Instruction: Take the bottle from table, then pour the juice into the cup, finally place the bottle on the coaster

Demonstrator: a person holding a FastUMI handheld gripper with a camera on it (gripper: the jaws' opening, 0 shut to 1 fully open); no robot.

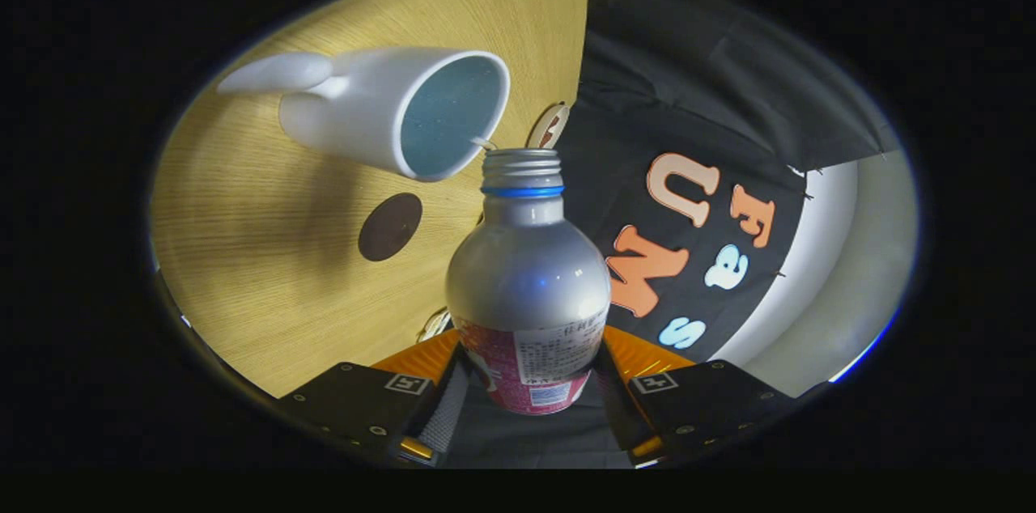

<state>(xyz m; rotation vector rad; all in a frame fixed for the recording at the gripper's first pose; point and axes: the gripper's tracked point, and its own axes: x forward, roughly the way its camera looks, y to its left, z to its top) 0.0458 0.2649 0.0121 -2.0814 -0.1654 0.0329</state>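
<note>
A silver bottle [526, 278] with a red label, a blue neck ring and an uncapped threaded mouth sits between my fingers, and my gripper [528, 383] is shut on its lower body. The whole view is rolled over, so the bottle is tipped toward a white cup [388, 112] with a blue inside and a long handle. The bottle's mouth lies right at the cup's rim, and a thin pale streak shows between the two. A dark round coaster [390, 226] lies on the wooden table [267, 286], beside the bottle and below the cup.
A small round wooden piece with a white mark [549, 127] lies at the table's edge just beyond the bottle's mouth. Past that edge hangs the black booth cloth [696, 92], with a pale floor [842, 254] behind it.
</note>
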